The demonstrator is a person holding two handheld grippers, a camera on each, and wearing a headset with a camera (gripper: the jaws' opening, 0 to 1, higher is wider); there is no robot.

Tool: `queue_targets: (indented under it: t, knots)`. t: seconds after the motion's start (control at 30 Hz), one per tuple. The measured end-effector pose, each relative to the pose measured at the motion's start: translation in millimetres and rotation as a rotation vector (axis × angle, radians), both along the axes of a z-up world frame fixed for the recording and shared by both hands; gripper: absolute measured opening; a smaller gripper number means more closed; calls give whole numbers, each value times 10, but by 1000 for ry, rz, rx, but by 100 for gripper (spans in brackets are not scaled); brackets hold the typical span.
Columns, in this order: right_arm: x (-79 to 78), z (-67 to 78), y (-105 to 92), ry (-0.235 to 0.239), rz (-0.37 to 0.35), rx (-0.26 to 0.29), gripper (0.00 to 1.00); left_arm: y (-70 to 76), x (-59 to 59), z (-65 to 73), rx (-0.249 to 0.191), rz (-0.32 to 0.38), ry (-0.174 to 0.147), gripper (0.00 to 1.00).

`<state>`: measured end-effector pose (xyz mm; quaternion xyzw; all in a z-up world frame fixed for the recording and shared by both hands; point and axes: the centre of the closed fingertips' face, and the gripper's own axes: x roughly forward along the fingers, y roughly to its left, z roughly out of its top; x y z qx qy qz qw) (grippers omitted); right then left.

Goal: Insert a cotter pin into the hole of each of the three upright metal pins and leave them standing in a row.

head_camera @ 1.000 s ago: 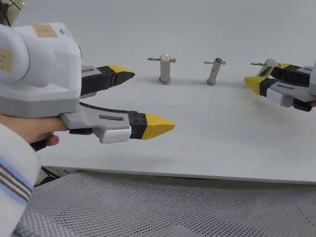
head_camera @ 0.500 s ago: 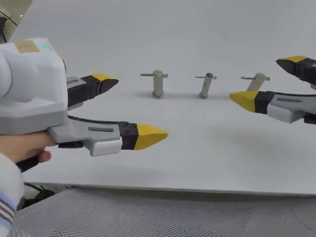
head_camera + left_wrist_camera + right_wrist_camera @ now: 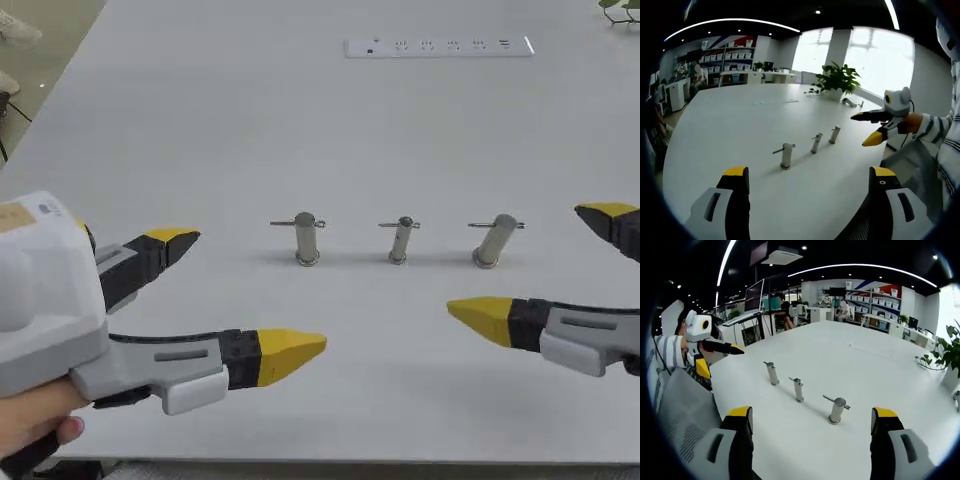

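Observation:
Three upright metal pins stand in a row on the white table: the left pin (image 3: 307, 241), the middle pin (image 3: 400, 241) and the right pin (image 3: 489, 241). A thin cotter pin crosses the top of each. My left gripper (image 3: 243, 292) is open and empty, in front of the row and to its left. Open and empty too, my right gripper (image 3: 535, 262) hovers in front of the right pin without touching it. The left gripper view has the row (image 3: 786, 156) ahead between its wide jaws. In the right gripper view the nearest pin (image 3: 836, 410) stands just ahead.
A white power strip (image 3: 437, 46) lies at the far side of the table. The table's front edge (image 3: 400, 462) runs just below the grippers. A potted plant (image 3: 837, 80) stands at the far end, and office desks (image 3: 840, 310) lie beyond.
My right gripper has let go near the right pin, opened wide and drawn back toward the front edge. The head camera has tilted up. The left gripper stays open.

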<state>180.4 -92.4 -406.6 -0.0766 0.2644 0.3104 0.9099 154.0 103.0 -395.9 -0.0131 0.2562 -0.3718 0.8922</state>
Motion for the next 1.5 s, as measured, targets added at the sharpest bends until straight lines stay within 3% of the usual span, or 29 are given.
queue_targets:
  t: [0.07, 0.2, 0.4, 0.57, 0.67, 0.8, 1.2, 1.5]
  knots:
    - [-10, -1, -14, 3, -26, 29, 98, 11, -5, -30, 12, 4, 11, 99]
    - [-23, -49, -112, 33, -87, 32, 98, 20, -17, -76, 13, 17, 32, 99]
    - [-110, -161, -183, 100, -127, 53, 98, 68, -49, -226, 70, 29, 77, 99]
    - [-184, -242, -277, 117, -127, -28, 98, 126, -37, -230, 68, 47, 86, 99]
    - [-230, -270, -295, 141, -127, -43, 98, 162, -61, -235, 71, 56, 100, 99]
    - [-263, -248, -294, 147, -136, -27, 98, 205, -88, -255, 84, 71, 107, 99]
    - [-280, -184, -347, 152, -150, -53, 97, 275, -101, -223, 73, 124, 113, 99]
    - [-266, -167, -343, 155, -147, -65, 97, 286, -123, -199, 82, 138, 98, 97]
